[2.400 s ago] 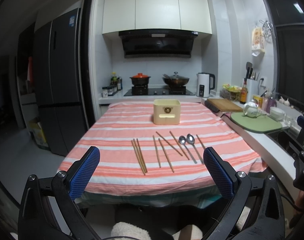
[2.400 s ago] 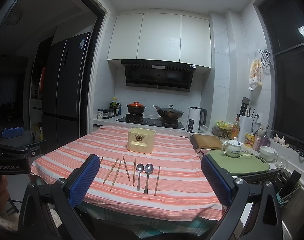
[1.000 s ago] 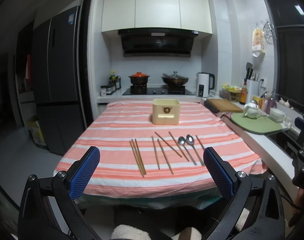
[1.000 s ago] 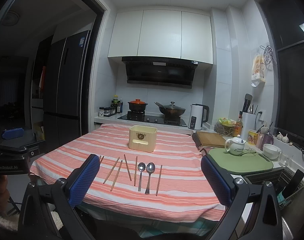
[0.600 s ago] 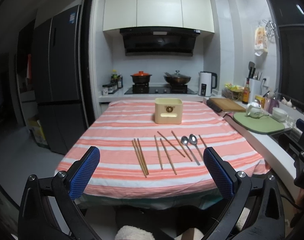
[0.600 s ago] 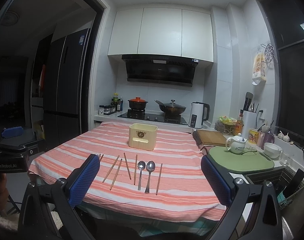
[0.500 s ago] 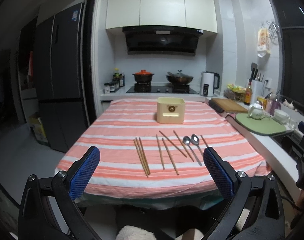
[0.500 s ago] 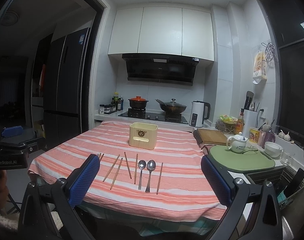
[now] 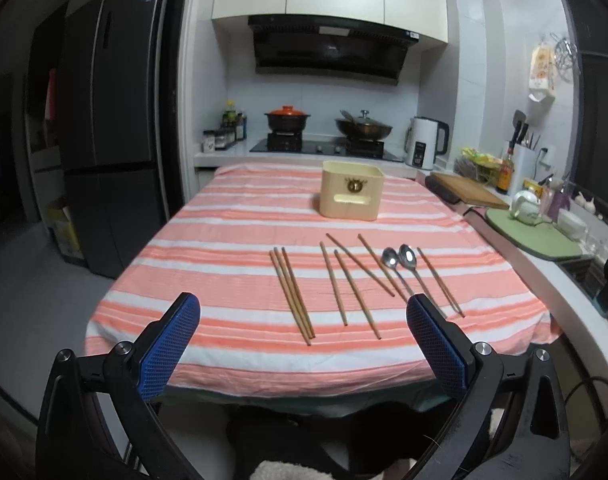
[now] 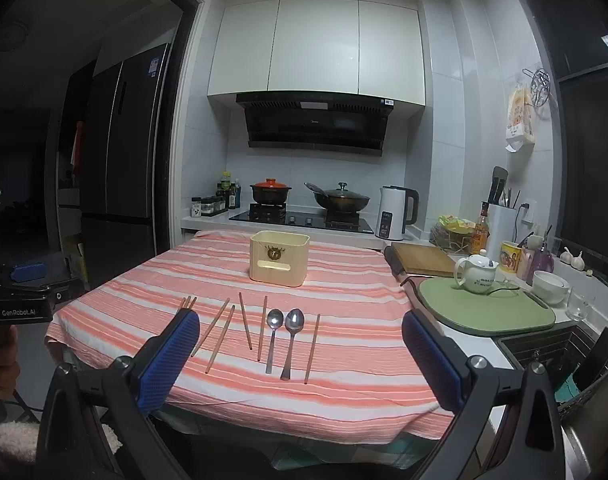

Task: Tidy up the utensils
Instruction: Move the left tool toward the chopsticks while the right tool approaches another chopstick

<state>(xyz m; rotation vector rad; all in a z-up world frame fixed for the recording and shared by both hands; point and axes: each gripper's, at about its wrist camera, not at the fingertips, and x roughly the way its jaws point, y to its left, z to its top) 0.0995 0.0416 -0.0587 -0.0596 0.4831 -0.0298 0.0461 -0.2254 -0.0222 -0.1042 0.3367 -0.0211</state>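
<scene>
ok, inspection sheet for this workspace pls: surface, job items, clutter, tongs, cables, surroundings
Surface: table in striped cloth, flat.
Job's things: cream utensil box upright at the far middle; chopsticks lying loose in a row, three bunched at the left; two spoons side by side, bowls toward the box.
Clutter: nothing seen on the table.
Tongs: left tongs and right tongs both open, empty, short of the table's near edge.
Cables: one by the teapot on the green mat.
Surroundings: stove with two pots, kettle, fridge.
</scene>
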